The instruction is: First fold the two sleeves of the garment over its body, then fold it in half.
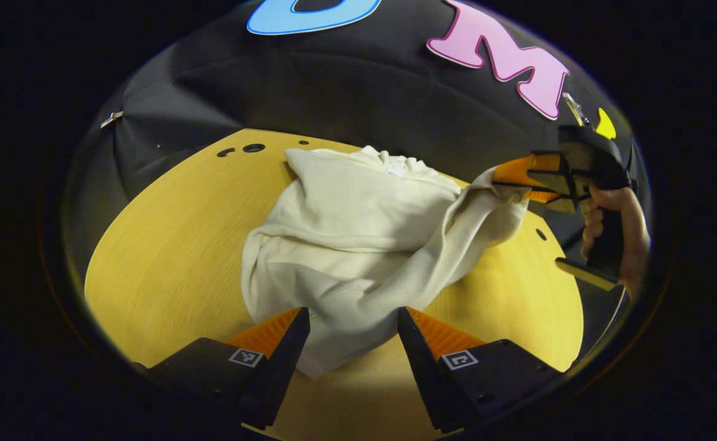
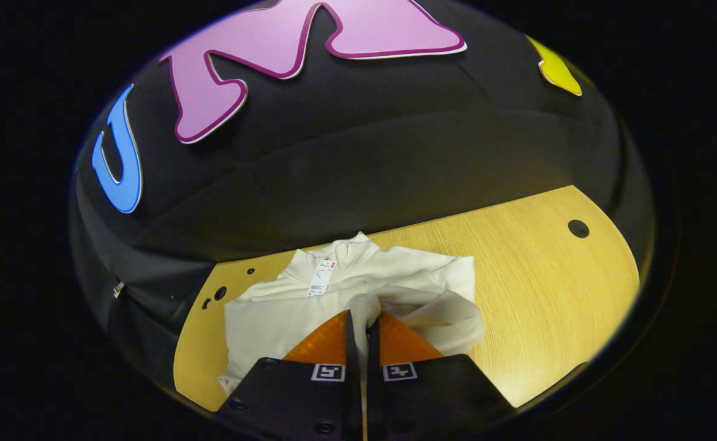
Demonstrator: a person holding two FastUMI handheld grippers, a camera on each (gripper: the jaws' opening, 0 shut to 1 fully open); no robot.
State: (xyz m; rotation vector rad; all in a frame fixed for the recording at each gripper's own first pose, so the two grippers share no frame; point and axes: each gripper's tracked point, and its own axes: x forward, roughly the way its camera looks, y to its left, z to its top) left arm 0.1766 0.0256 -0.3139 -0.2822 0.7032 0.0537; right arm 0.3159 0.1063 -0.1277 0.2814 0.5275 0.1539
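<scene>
A cream long-sleeved garment (image 1: 346, 226) lies on the yellow wooden table (image 1: 168, 257), collar toward the black wall, with a paper tag (image 2: 322, 277) at its neck. My left gripper (image 1: 351, 318) hangs open over the near hem, a fold of cloth lying between its spread fingers without being pinched. In the left gripper view, a hand holds my right gripper (image 1: 505, 184) at the right, shut on a sleeve (image 1: 456, 245) lifted off the table. In the right gripper view, the right gripper (image 2: 359, 324) has that sleeve (image 2: 367, 309) pinched between its closed fingers above the garment (image 2: 272, 318).
Round holes are cut in the table (image 2: 548, 288) near its corners: one hole (image 2: 578, 228) at the far right, another hole (image 1: 253, 147) at the far left. The black cloth wall rises right behind the table's far edge. Bare wood lies on both sides of the garment.
</scene>
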